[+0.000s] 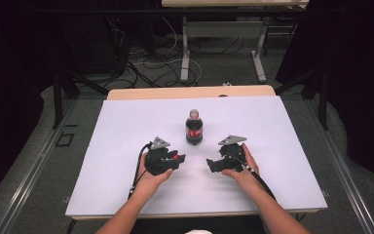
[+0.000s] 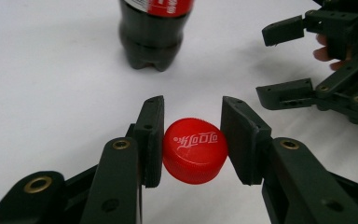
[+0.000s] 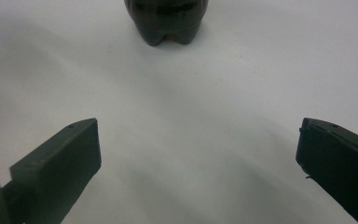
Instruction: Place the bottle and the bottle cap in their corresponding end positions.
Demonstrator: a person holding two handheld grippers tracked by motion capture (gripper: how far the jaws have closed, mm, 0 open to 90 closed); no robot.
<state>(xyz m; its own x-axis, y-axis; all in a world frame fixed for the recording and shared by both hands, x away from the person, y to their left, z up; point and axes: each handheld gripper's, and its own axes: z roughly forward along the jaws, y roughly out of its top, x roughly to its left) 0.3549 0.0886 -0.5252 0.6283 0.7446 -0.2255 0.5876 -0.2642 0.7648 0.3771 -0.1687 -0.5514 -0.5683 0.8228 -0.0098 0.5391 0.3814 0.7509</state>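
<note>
White paper covers the table (image 1: 282, 146), with cables and desk legs on the floor beyond its far edge. A cola bottle (image 1: 194, 127) stands upright and uncapped near the middle of the sheet, well apart from both tools. The left gripper (image 2: 191, 135), near and left of the bottle, is clamped on the bottle's red screw cap (image 2: 195, 150), its pads pressing the ribbed rim from two sides, the printed top facing the camera. The right gripper (image 3: 198, 158), near and right of the bottle, stands with its jaws spread wide and nothing between them, aimed at the bottle's base. The main risk, as I judge it, is the open bottle: a sideways nudge from either tool could tip it and spill cola over the paper. The cap is held by a narrow rim, so a tilt or slackened squeeze could let it pop out and roll.
</note>
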